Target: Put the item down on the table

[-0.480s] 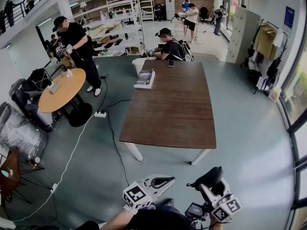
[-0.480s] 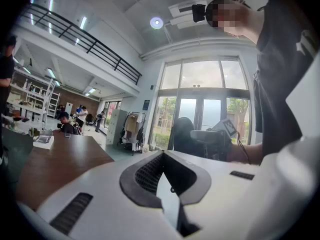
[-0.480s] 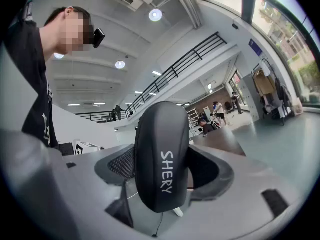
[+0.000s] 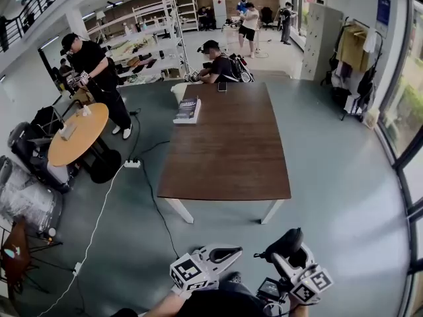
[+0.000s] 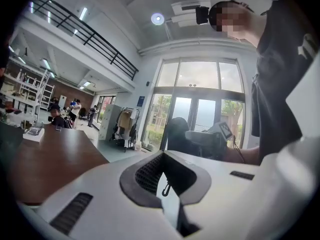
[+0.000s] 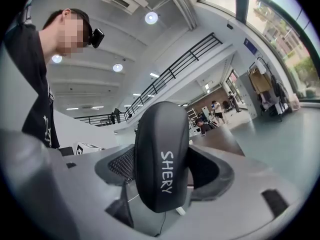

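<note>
The item is a black oval case (image 6: 161, 164) printed "SHERY", standing upright between the jaws of my right gripper (image 6: 162, 184), which is shut on it. In the head view the case (image 4: 284, 244) and right gripper (image 4: 285, 248) show at the bottom, close to my body and over the grey floor. The long brown table (image 4: 231, 150) stands ahead, well clear of both grippers. My left gripper (image 4: 228, 251) sits beside the right one, jaw tips together and nothing between them; the left gripper view shows its white jaws (image 5: 164, 176) empty.
On the table's far left corner lies a stack of books (image 4: 188, 109), with a phone (image 4: 222, 86) near a seated person (image 4: 215, 65). A round wooden table (image 4: 76, 134) and a power strip with cables (image 4: 132, 164) are on the left. A clothes rack (image 4: 353, 51) stands right.
The head view has shifted a little, so the table and room sit slightly further left and up. Both grippers keep their places at the bottom of the view.
</note>
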Action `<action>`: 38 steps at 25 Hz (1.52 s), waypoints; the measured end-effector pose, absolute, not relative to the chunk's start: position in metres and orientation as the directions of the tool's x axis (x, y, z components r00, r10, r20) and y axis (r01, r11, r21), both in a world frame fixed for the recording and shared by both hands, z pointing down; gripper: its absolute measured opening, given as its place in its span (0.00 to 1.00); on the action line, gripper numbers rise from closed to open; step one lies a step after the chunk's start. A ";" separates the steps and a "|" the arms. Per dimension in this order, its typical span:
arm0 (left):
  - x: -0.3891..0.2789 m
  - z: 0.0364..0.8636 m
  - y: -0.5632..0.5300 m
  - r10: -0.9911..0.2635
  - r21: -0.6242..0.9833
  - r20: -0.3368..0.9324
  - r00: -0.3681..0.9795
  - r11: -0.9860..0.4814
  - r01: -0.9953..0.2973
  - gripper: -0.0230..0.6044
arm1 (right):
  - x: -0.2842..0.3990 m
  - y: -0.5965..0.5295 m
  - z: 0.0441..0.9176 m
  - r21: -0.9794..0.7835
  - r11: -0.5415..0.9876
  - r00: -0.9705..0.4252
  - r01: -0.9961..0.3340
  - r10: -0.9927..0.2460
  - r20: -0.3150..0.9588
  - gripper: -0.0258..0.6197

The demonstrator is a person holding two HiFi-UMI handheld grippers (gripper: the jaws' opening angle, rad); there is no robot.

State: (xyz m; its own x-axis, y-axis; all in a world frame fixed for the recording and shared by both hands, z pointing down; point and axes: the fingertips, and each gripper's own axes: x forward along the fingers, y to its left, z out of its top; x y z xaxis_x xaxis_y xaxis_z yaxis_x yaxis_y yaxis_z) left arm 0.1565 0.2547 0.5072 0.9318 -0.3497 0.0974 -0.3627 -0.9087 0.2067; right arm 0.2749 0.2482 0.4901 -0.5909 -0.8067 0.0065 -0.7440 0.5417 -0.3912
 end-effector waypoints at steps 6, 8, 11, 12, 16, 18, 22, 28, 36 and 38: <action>0.160 0.510 0.252 -0.343 0.219 0.082 0.936 -0.910 -0.353 0.05 | 0.276 0.247 0.496 -0.382 0.536 -0.589 -0.753 -0.808 0.027 0.53; 0.161 0.509 0.248 -0.345 0.204 0.074 0.936 -0.913 -0.353 0.05 | 0.280 0.244 0.494 -0.380 0.528 -0.579 -0.759 -0.815 0.024 0.53; 0.159 0.506 0.240 -0.355 0.195 0.055 0.933 -0.913 -0.359 0.05 | 0.281 0.239 0.494 -0.382 0.516 -0.568 -0.767 -0.823 0.027 0.53; 0.157 0.506 0.239 -0.358 0.195 0.050 0.933 -0.912 -0.360 0.05 | 0.279 0.238 0.495 -0.379 0.515 -0.567 -0.768 -0.823 0.031 0.53; 0.145 0.508 0.230 -0.372 0.219 0.018 0.928 -0.904 -0.366 0.05 | 0.270 0.231 0.495 -0.354 0.522 -0.570 -0.776 -0.821 0.038 0.53; 0.138 0.504 0.221 -0.383 0.246 -0.005 0.924 -0.896 -0.370 0.05 | 0.268 0.226 0.491 -0.348 0.524 -0.570 -0.777 -0.821 0.038 0.53; 0.126 0.499 0.207 -0.399 0.257 -0.018 0.917 -0.888 -0.382 0.05 | 0.262 0.218 0.489 -0.348 0.519 -0.566 -0.781 -0.823 0.044 0.53; 0.127 0.498 0.188 -0.390 0.264 -0.019 0.920 -0.890 -0.372 0.04 | 0.261 0.204 0.489 -0.353 0.501 -0.551 -0.790 -0.833 0.050 0.53; 0.117 0.491 0.159 -0.378 0.258 -0.031 0.925 -0.897 -0.358 0.04 | 0.253 0.182 0.484 -0.354 0.475 -0.523 -0.806 -0.851 0.050 0.53; 0.112 0.489 0.151 -0.381 0.263 -0.031 0.924 -0.895 -0.361 0.04 | 0.249 0.175 0.481 -0.355 0.475 -0.522 -0.805 -0.852 0.044 0.53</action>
State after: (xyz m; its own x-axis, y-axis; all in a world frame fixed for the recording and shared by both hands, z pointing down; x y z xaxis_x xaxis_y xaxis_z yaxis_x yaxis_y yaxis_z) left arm 0.1117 0.1508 0.4892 0.9239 -0.3814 -0.0315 -0.3605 -0.8949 0.2628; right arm 0.2485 0.1754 0.4811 -0.5220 -0.8518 0.0444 -0.8052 0.4750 -0.3549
